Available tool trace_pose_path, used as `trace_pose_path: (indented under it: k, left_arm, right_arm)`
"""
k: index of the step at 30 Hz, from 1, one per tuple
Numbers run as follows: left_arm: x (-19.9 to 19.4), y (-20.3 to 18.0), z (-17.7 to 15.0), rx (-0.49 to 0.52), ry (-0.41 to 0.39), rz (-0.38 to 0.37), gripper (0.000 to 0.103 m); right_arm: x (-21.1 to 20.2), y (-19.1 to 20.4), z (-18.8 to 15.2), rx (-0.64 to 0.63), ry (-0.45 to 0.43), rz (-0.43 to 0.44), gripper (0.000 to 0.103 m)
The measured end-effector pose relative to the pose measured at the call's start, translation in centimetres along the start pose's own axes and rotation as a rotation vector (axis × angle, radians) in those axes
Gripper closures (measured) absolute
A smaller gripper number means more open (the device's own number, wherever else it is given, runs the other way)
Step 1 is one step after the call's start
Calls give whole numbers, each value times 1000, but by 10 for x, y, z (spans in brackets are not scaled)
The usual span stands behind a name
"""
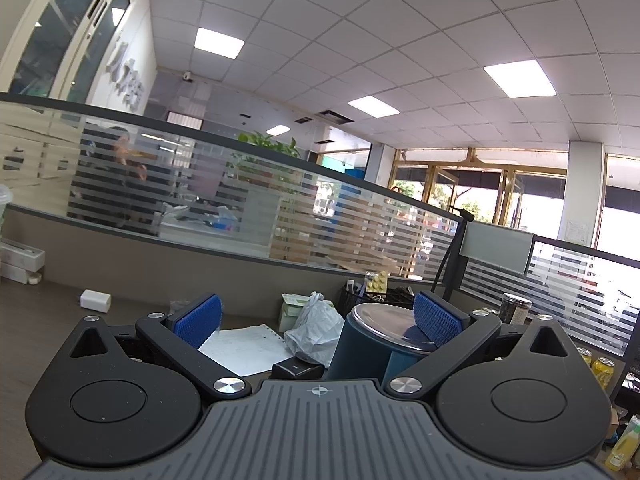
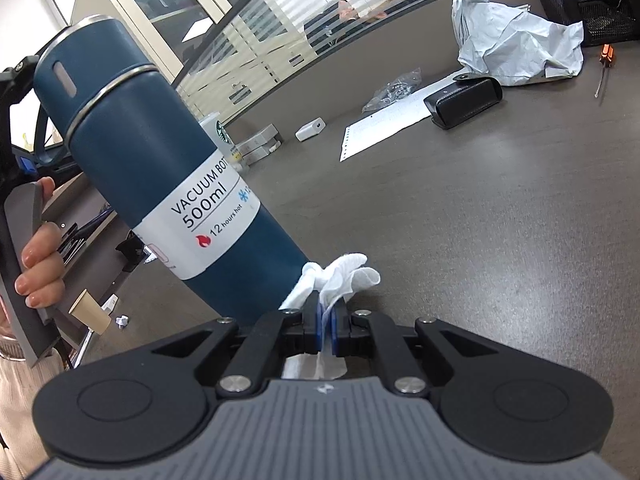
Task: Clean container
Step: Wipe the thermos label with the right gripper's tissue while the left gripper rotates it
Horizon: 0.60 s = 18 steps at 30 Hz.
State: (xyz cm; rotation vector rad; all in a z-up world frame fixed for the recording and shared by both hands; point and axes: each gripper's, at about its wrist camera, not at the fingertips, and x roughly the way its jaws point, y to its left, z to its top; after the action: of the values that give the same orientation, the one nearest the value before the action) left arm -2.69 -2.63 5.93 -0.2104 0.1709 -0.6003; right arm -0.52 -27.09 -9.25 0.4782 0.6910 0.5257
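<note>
A dark blue vacuum bottle [image 2: 160,152] with a white label and a steel-rimmed cap rises at the left of the right wrist view; its base is hidden behind my right gripper [image 2: 328,320]. That gripper is shut on a white cloth [image 2: 344,276], whose crumpled end lies against the bottle's lower side. In the left wrist view the bottle's shiny top [image 1: 380,320] sits between the wide-apart blue pads of my left gripper [image 1: 318,320], close to the right pad [image 1: 436,324] and well apart from the left one. A person's hand [image 2: 40,264] grips the left gripper's handle.
On the brown desk [image 2: 480,220] lie a printed sheet [image 2: 384,128], a black case [image 2: 464,102], a crumpled grey bag [image 2: 516,44], a white charger [image 2: 310,130] and a screwdriver [image 2: 604,64]. A black mesh basket [image 2: 588,4] and a striped glass partition [image 1: 240,200] stand at the back.
</note>
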Motion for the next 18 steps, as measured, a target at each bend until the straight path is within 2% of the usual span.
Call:
trace_pose_path:
  k: [7,12,15,18]
  left_arm:
    - [0,-1,-1,-4,-17,6,0]
    - [-1,-8,-3,28,-49,34,0]
    - [-6,-17,-6,63,-104,60,0]
    - [-16,-33,-12,114,-180,123,0]
  right_arm:
    - [2,-1,-1,7,13,-5,95]
    - [0,-4,0,30,8,9,95]
    - [-1,-4,1,37,1,16,95]
    - [-1,-5,2,42,-2,20,95]
